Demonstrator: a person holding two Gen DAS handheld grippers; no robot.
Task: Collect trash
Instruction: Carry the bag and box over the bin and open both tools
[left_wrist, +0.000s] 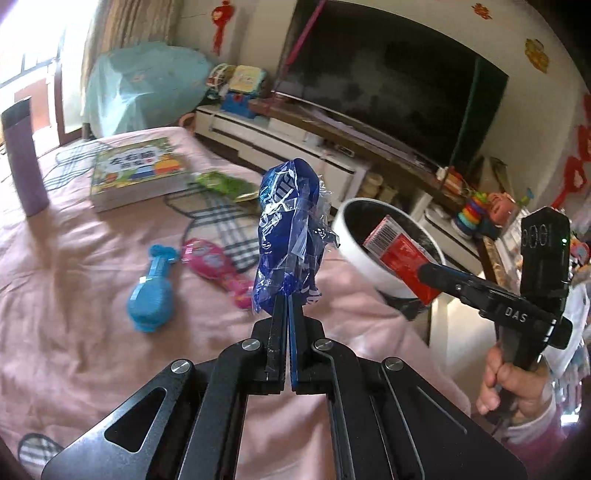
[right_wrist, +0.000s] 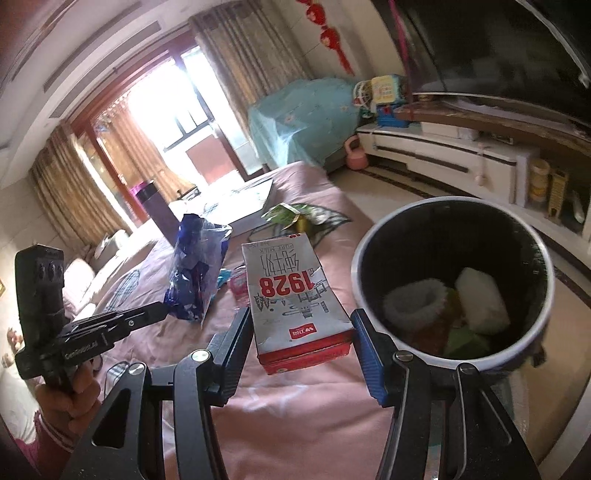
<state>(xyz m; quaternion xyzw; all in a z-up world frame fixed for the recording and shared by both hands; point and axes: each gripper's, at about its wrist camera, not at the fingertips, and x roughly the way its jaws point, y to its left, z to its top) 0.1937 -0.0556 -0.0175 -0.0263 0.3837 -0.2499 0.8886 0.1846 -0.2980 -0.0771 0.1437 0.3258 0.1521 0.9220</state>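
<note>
1. Blue crinkly plastic wrapper (left_wrist: 286, 236), part clear film, is pinched upright in the left gripper (left_wrist: 287, 302); jaws clenched tight on its lower end, held above the pink bedspread (left_wrist: 74, 295).
2. Milk carton (right_wrist: 295, 295), grey-white with a red base and "1928" print, sits between the right gripper (right_wrist: 299, 332) fingers. Jaws look spread wider than the carton, with a gap on each side in the right wrist view, so it reads as released or nearly so; whether a finger touches it, cannot tell.
3. In the left wrist view the carton is at the rim of the white bin (left_wrist: 351, 236), tipped into its black inside.
4. Bin already holds trash: white lump, grey fuzzy piece, green and brownish scraps (right_wrist: 454, 310). So collecting is partly done, by my read.
5. Left to do: carton into bin, blue wrapper into bin, then likely the green wrapper (left_wrist: 225, 184) lying on the bed beside the picture book (left_wrist: 136, 173).
6. Probably not trash: blue toy (left_wrist: 151, 299), pink hairbrush (left_wrist: 218, 266), purple tumbler (left_wrist: 24, 158), all on the bed.
</note>
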